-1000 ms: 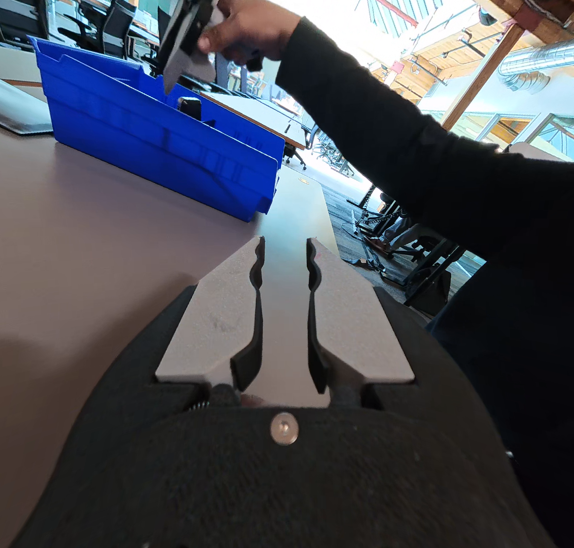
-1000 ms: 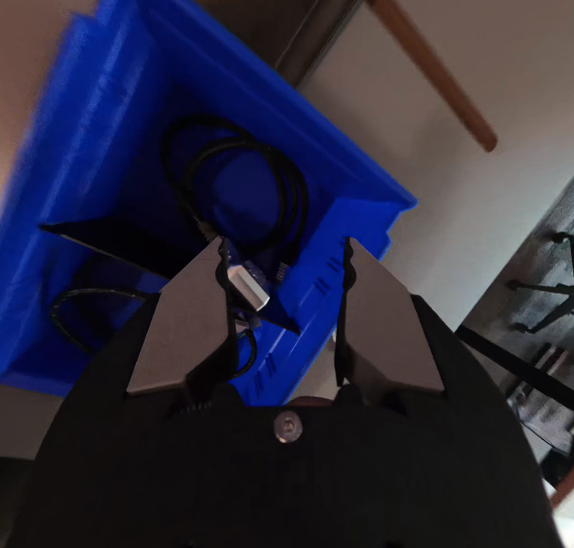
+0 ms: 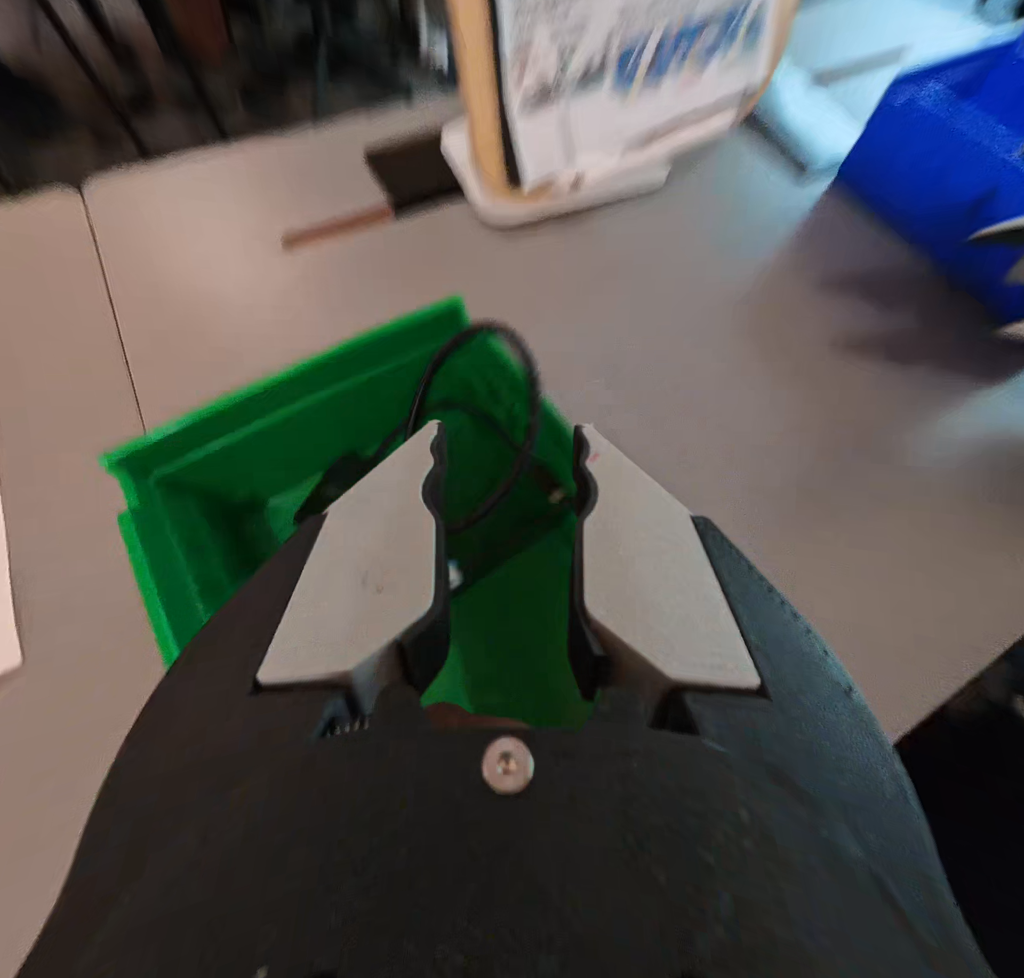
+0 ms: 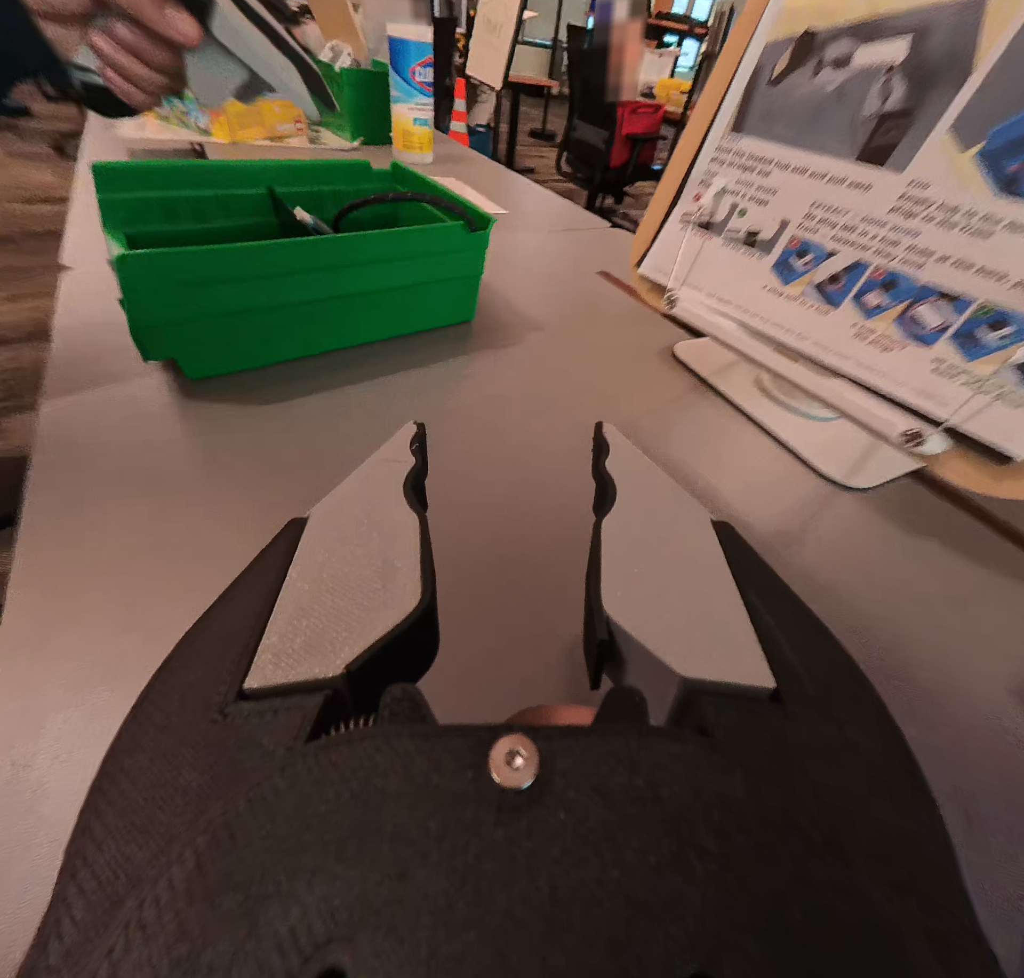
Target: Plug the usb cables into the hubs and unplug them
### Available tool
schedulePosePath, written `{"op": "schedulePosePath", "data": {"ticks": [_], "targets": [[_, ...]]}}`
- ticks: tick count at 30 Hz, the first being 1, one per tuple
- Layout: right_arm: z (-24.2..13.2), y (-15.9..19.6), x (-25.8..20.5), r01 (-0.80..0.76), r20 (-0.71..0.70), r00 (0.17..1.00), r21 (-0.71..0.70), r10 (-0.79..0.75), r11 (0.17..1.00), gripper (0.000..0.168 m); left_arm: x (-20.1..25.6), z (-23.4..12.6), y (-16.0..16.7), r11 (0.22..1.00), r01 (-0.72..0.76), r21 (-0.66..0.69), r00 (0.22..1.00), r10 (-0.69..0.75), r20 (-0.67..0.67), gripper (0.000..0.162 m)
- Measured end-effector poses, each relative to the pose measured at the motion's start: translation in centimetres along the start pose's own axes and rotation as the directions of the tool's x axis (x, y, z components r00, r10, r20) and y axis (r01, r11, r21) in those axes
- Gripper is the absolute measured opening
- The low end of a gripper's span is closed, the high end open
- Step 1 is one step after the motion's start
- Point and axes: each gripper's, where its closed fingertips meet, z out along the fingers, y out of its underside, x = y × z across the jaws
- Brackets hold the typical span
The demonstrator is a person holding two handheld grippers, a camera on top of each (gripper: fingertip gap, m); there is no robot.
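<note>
While left gripper (image 3: 507, 436) hangs spread above green bin (image 3: 233, 486), black cable (image 3: 487, 397) coiled just beyond its tips, right gripper (image 4: 510, 436) sits spread, empty, over grey table (image 4: 526, 352).

Grey table (image 4: 526, 341), seam visible at its far side. Printed instruction board (image 4: 831, 147) stands tilted on a white base (image 4: 776, 397) at the right. Wipes canister (image 4: 411, 92) stands upright at the table's far edge, yellow packets (image 4: 260, 120) lying left of it. Beyond: orange cone (image 4: 459, 111), whiteboard easel (image 4: 496, 20), office chair (image 4: 609, 136).
</note>
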Motion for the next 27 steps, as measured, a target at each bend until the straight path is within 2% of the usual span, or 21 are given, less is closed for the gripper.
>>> {"op": "schedulePosePath", "data": {"ticks": [3, 5, 7, 8, 10, 11, 14, 17, 23, 27], "targets": [[0.9, 1.3, -1.5, -0.094, 0.095, 0.991, -0.026, 0.096, 0.995, 0.058, -2.3, 2.4, 3.7, 0.979, 0.025, -0.201, 0.999, -0.033, -0.038, 0.047], [1.2, 1.9, -1.5, -0.064, 0.079, 0.995, -0.046, 0.068, 0.997, 0.058, -1.3, 3.7, 4.8, 0.961, 0.007, -0.275, 0.992, -0.041, -0.119, 0.048], [1.3, 2.3, -1.3, -0.028, 0.052, 0.998, -0.063, 0.031, 0.998, 0.056, -2.4, 4.8, 6.9, 0.911, -0.059, -0.408, 0.997, 0.030, -0.077, 0.051], [1.3, 2.3, -1.3, -0.020, 0.050, 0.998, -0.063, 0.023, 0.998, 0.056, -2.9, 5.3, 8.0, 0.878, -0.092, -0.470, 0.995, 0.067, -0.069, 0.060], [1.3, 2.4, -1.3, -0.023, 0.054, 0.998, -0.064, 0.027, 0.998, 0.056, -1.3, 5.7, 8.5, 0.856, -0.134, -0.499, 0.983, 0.052, -0.174, 0.027], [1.3, 2.5, -1.3, -0.028, 0.055, 0.998, -0.065, 0.032, 0.998, 0.056, -1.4, 5.7, 8.2, 0.858, -0.143, -0.494, 0.984, 0.072, -0.161, 0.018], [1.2, 2.5, -1.1, -0.052, 0.061, 0.997, -0.063, 0.056, 0.997, 0.055, -3.7, 5.0, 6.8, 0.839, -0.227, -0.495, 0.967, 0.252, -0.016, 0.010], [1.3, 2.6, -1.2, -0.064, 0.074, 0.995, -0.064, 0.069, 0.996, 0.054, -5.1, 3.6, 3.7, 0.866, -0.269, -0.422, 0.928, 0.350, 0.127, 0.004], [2.2, 4.4, -1.1, -0.041, 0.060, 0.997, -0.123, 0.049, 0.992, 0.053, -6.6, -1.0, -4.9, 0.916, -0.357, -0.182, 0.820, 0.401, 0.409, 0.004], [3.0, 5.8, -1.1, -0.052, 0.067, 0.996, -0.161, 0.063, 0.986, 0.054, -5.3, -4.6, -10.7, 0.887, -0.462, -0.004, 0.751, 0.394, 0.530, 0.004]]}}
